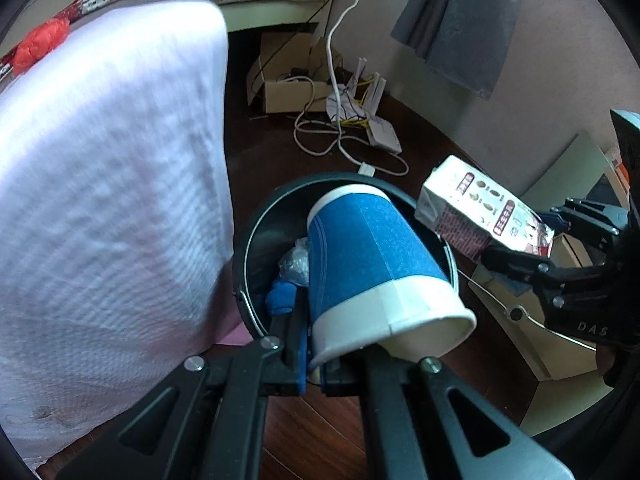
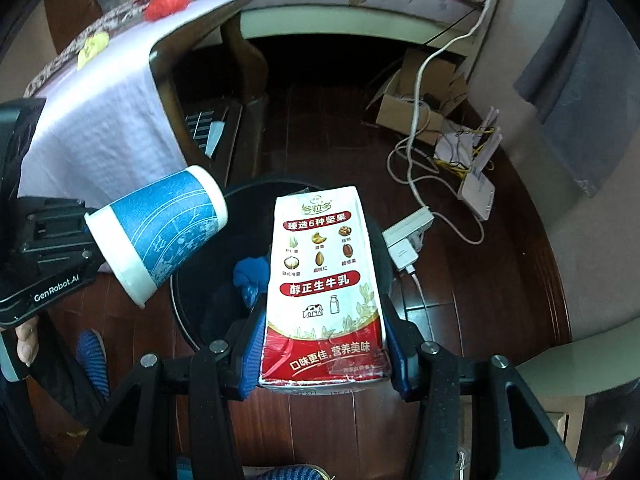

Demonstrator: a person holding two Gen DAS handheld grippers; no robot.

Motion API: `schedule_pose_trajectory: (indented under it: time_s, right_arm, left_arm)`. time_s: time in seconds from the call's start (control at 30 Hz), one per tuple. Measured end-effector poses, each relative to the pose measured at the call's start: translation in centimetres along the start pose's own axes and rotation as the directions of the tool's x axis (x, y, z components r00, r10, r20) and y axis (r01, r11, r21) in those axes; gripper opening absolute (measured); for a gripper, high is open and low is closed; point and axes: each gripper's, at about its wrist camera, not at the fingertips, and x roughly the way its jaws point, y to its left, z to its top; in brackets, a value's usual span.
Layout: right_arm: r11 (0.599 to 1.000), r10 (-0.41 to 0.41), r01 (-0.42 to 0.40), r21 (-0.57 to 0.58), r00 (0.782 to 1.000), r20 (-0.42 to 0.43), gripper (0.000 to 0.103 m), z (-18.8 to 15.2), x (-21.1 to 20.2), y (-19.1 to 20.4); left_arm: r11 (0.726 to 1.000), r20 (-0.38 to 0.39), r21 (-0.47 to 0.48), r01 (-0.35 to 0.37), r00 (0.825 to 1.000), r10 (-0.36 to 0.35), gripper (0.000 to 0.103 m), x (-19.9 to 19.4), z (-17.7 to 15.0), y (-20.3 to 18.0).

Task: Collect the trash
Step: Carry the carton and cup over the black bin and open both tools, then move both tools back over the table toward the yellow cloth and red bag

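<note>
The left gripper (image 1: 316,364) is clamped on the rim of a blue and white paper cup (image 1: 372,276), its jaws pinched tight on the cup's wall, and the cup lies tilted with its base pointing out over the black trash bin (image 1: 256,216). The right gripper (image 2: 324,356) grips a red and white milk carton (image 2: 324,280) by its two sides, the blue pads (image 2: 252,356) pressed against the carton's lower end. The carton hangs above the bin's right part, its top pointing away from the camera. Inside the bin lie a crumpled blue item (image 2: 250,272) and a scrap of clear plastic (image 1: 294,264). The bin stands on a dark wooden floor (image 2: 320,120), close to the corner of a table covered by a white cloth (image 1: 104,184). Beyond the bin, on the floor near the wall, lie a white power strip (image 2: 408,232) with its cable (image 1: 340,40), an open cardboard box (image 1: 288,88) and a white router (image 2: 478,190). In the right wrist view a person's fingers (image 2: 28,340) show at the left edge, below the left gripper's body.
</note>
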Motion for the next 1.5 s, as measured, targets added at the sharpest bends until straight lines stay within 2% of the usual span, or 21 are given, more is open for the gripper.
schedule_pose_trajectory:
  time_s: [0.3,0.33,0.37,0.4,0.47,0.57,0.63,0.9,1.1,1.27,1.5]
  right_arm:
    - [0.996,0.027,-0.033,-0.080,0.997,-0.075,0.054,0.4,2.9,2.0]
    - [0.996,0.037,-0.044,-0.079,0.996,-0.084,0.058,0.3,3.2,2.1]
    - [0.996,0.014,-0.021,-0.082,0.997,-0.082,0.071,0.2,3.5,2.0]
    - [0.996,-0.029,0.022,-0.087,0.996,-0.079,0.103,0.2,3.6,1.8]
    - [0.996,-0.072,0.066,-0.067,0.994,-0.088,0.103,0.1,4.0,0.7]
    - [0.997,-0.075,0.076,0.013,0.994,-0.082,0.103,0.2,3.8,-1.1]
    - [0.995,-0.083,0.087,0.049,0.993,-0.081,0.103,0.2,3.7,-1.9]
    - [0.996,-0.085,0.087,0.023,0.994,-0.067,0.103,0.3,2.8,-0.8]
    - [0.996,-0.094,0.094,0.007,0.994,-0.049,0.103,1.1,1.9,-0.5]
    - [0.997,-0.072,0.072,0.015,0.997,-0.001,0.103,2.0,0.1,0.2]
    - [0.998,-0.038,0.034,0.045,0.996,0.081,0.103,3.7,-2.7,1.2]
  left_arm:
    - [0.999,-0.059,-0.035,0.026,0.998,-0.028,0.006,2.0,-0.7,1.3]
    - [0.998,-0.057,-0.044,0.035,0.998,-0.037,0.007,2.0,-0.8,1.5]
    - [0.998,-0.059,-0.051,0.035,0.998,-0.038,0.026,2.1,-0.8,1.6]
    - [0.998,-0.072,-0.054,0.020,0.997,-0.024,0.067,2.3,-0.9,1.7]
    - [0.998,-0.055,-0.057,-0.031,0.998,0.028,0.098,2.1,-1.4,2.1]
    - [0.994,-0.069,-0.060,-0.087,0.994,0.082,0.098,2.2,-1.9,2.6]
    - [0.992,-0.082,-0.077,-0.096,0.993,0.090,0.098,2.4,-2.2,2.9]
    - [0.990,-0.056,-0.072,-0.123,0.991,0.119,0.098,0.9,-2.5,3.0]
    - [0.991,-0.002,-0.056,-0.121,0.993,0.121,0.099,-1.0,-1.9,2.5]
    - [0.991,0.039,-0.052,-0.121,0.992,0.123,0.099,-2.7,-1.3,2.3]
    - [0.989,0.134,-0.027,-0.142,0.980,0.145,0.099,-6.6,0.2,2.3]
